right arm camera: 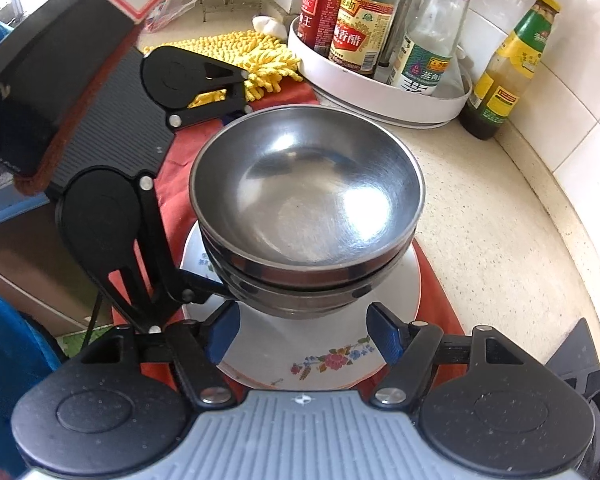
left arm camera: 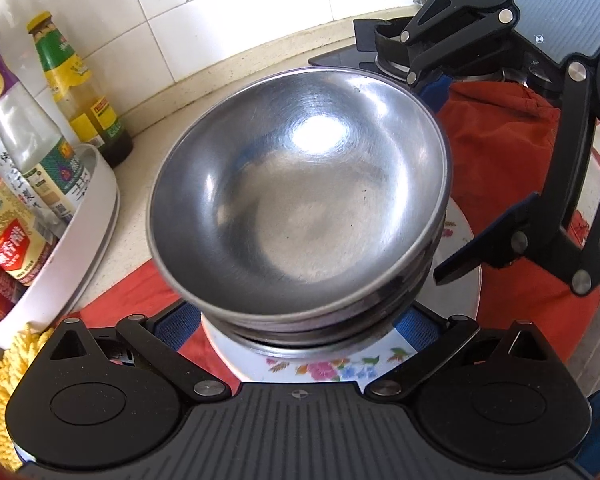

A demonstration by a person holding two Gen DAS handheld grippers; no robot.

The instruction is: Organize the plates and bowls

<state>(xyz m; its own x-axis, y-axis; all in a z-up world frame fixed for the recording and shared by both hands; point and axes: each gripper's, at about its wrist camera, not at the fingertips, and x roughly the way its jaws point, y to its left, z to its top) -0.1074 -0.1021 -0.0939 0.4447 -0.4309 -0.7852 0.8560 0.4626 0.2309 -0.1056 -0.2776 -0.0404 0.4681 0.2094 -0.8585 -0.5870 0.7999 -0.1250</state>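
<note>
Several steel bowls (left arm camera: 300, 184) (right arm camera: 304, 200) are nested in a stack on a white flowered plate (left arm camera: 332, 368) (right arm camera: 320, 352), which rests on a red cloth (left arm camera: 148, 292). The top bowl sits slightly tilted. My left gripper (left arm camera: 298, 324) (right arm camera: 228, 196) straddles the lower bowls, and its blue pads (left arm camera: 180, 324) touch both sides of the stack. My right gripper (right arm camera: 304, 334) (left arm camera: 432, 184) stands open just in front of the stack's base, over the plate. Its blue pads (right arm camera: 384, 338) touch nothing.
A white round tray (right arm camera: 380, 96) (left arm camera: 88, 220) holds sauce bottles, and a green-capped bottle (right arm camera: 508, 68) (left arm camera: 76, 80) stands beside it against the tiled wall. A yellow chenille cloth (right arm camera: 256, 60) lies near the tray. A gas stove (left arm camera: 384, 52) and bunched red fabric (left arm camera: 500, 140) sit beyond the bowls.
</note>
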